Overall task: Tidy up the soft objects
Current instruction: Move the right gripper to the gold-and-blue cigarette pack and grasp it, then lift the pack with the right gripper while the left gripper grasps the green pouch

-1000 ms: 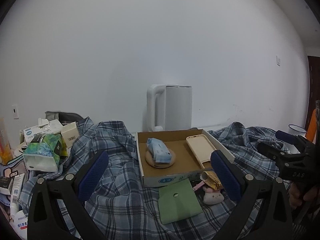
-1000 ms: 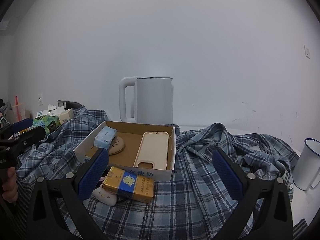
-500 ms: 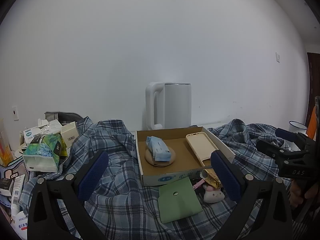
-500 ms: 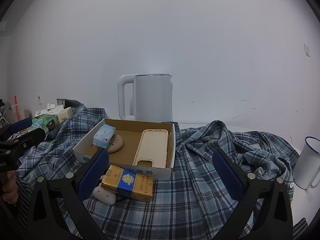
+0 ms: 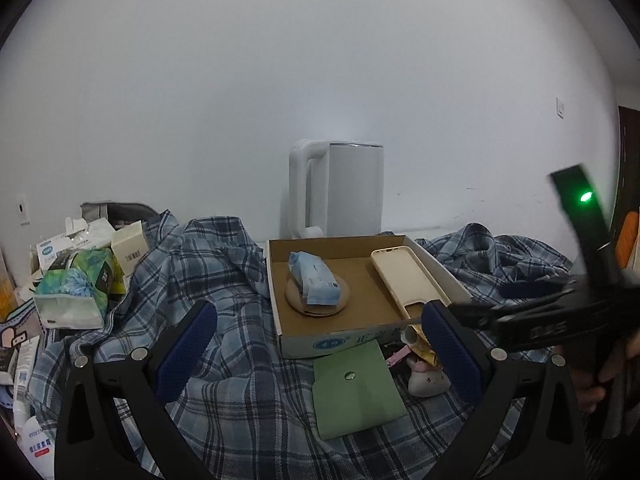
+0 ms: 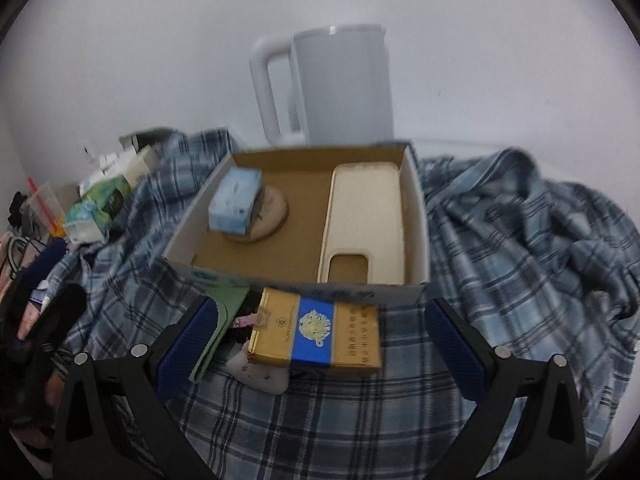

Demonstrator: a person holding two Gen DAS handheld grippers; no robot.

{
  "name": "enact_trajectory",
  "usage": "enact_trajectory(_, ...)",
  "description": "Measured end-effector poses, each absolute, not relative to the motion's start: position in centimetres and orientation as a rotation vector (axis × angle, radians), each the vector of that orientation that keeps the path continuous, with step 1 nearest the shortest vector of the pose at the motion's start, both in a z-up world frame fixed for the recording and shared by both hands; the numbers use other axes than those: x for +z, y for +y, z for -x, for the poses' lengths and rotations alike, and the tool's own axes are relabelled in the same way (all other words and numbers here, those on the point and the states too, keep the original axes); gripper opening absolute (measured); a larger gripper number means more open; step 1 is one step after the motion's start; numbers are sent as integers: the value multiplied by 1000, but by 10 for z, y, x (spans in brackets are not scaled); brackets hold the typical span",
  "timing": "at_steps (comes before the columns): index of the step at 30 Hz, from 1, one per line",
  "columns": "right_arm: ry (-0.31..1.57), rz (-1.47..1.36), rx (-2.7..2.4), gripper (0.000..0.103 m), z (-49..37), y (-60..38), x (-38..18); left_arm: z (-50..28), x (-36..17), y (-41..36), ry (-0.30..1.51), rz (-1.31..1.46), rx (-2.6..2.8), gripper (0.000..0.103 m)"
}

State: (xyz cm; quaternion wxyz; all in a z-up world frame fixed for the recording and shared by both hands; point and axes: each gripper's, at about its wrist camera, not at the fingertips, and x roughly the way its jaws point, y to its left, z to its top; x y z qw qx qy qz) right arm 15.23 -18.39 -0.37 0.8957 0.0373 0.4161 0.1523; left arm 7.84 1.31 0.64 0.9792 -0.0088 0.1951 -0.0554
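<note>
A cardboard box (image 5: 352, 334) (image 6: 296, 282) lies on a plaid cloth (image 5: 224, 360). In it are a blue tissue pack (image 5: 314, 282) (image 6: 236, 206) on a round coaster and a cream phone case (image 5: 410, 282) (image 6: 366, 220). In front of the box lie a green pouch (image 5: 354, 390) (image 6: 224, 308), a gold and blue packet (image 6: 320, 332) and a small white plush (image 5: 428, 380) (image 6: 260, 374). My left gripper (image 5: 320, 354) is open and empty above the cloth. My right gripper (image 6: 320, 346) is open and empty, low over the gold packet, and shows in the left wrist view (image 5: 520, 312).
A white kettle (image 5: 340, 188) (image 6: 332, 84) stands behind the box at the wall. Tissue packs and small cartons (image 5: 76, 280) (image 6: 100, 204) are piled at the left. More rumpled plaid cloth (image 6: 540, 240) lies at the right.
My right gripper has moved forward and down toward the box and the gold packet, tilting down. In the left wrist view it has swung in from the right. The left gripper has barely moved.
</note>
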Motion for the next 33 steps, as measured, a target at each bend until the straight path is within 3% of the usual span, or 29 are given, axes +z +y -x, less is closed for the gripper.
enact_trajectory(5,934,-125,315,101,-166,-183,-25,-81,6,15,404,30,-112,103)
enact_trajectory(14,1037,-172,349,86,-173,-181,-54,-83,7,18,408,48,-108,103)
enact_trajectory(27,782,-94,273,84,-131,-203,-4,-86,6,19,423,62,-126,103)
enact_trajectory(33,736,-70,259,84,-123,-209,-2,-111,-6,26,594,169,-259,87)
